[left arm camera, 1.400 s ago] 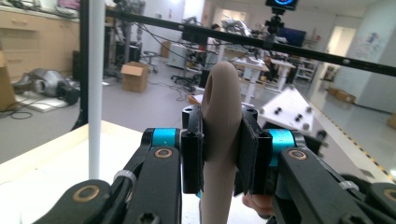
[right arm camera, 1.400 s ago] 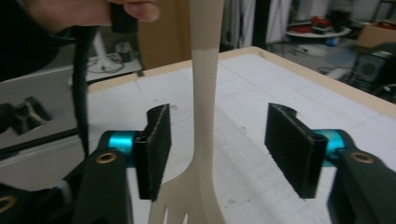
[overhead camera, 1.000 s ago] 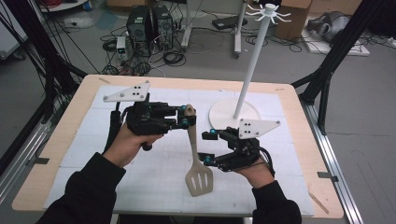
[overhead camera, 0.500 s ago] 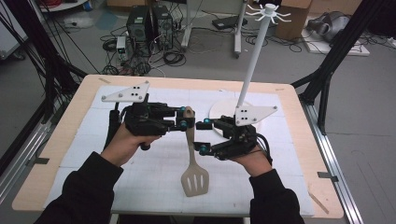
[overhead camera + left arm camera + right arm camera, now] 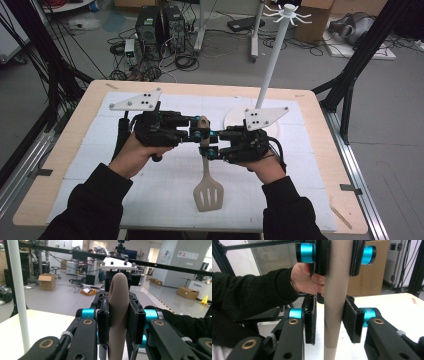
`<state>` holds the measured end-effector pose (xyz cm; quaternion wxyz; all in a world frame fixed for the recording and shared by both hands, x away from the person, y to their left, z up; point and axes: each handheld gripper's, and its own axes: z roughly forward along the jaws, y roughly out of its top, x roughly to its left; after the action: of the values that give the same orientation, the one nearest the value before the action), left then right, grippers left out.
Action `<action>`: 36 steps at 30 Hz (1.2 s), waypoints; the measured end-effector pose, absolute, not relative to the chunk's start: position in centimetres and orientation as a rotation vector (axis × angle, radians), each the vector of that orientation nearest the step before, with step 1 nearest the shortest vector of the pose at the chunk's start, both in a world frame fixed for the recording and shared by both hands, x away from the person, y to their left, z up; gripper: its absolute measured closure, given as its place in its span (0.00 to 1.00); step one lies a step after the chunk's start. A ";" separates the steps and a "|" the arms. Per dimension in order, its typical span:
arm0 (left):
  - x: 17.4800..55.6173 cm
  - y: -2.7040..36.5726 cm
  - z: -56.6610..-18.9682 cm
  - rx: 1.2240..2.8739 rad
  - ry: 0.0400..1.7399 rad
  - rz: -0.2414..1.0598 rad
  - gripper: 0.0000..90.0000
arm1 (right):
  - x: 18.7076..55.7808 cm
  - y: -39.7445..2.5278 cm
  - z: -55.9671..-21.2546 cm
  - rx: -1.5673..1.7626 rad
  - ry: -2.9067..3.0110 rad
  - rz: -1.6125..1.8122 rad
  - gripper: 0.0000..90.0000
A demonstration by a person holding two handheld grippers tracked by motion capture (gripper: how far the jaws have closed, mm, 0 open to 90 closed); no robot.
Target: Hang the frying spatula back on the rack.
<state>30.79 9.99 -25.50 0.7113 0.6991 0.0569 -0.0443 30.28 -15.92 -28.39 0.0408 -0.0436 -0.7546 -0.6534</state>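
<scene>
Cables, computer cases and boxes crowd the floor behind my table [image 5: 320, 130], whose top carries a white gridded mat [image 5: 100, 145]. Both my forearms reach in from the near edge in black sleeves, and the two hands meet over the middle of the mat. My left hand [image 5: 134, 156] holds the left gripper [image 5: 196, 131] level, pointing to the right. Its jaws are clamped on the upper end of the spatula [image 5: 206, 172] handle; in the left gripper view the pads press against both sides of the brown handle [image 5: 117, 315], whose rounded tip rises just above them. My right hand [image 5: 261, 165] holds the right gripper [image 5: 214, 145] pointing left, just below the other one on the same handle. In the right gripper view its jaws bracket the handle [image 5: 334, 302]; the right pad looks to touch it, the left pad shows a thin gap, so I cannot tell whether it really grips. The spatula's handle points away from me and its slotted blade lies toward the near edge of the mat. I cannot tell whether the blade touches the mat. Just behind the right gripper a white stand [image 5: 272, 60] rises on a round base, topped with a ring of hooks.
</scene>
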 end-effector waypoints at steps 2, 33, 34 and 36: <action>30.7 10.1 -25.4 1.543 0.125 -0.096 0.81 | 30.4 -16.0 -28.4 -0.143 -2.287 -2.008 0.79; 28.7 20.6 -32.0 1.486 0.548 0.305 0.22 | 33.8 -21.0 -22.9 -0.827 -2.450 -2.162 0.83; 28.4 21.1 -32.9 1.501 0.563 0.326 0.22 | 33.9 -21.3 -22.6 -0.824 -2.457 -2.170 0.83; 28.0 21.6 -33.5 1.517 0.575 0.346 0.22 | 34.2 -21.8 -22.1 -0.831 -2.467 -2.169 0.83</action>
<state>28.03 21.55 -33.45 0.6752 0.6747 0.2555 0.1538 34.20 -21.78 -22.14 -0.1233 -0.2434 -0.7225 -0.6353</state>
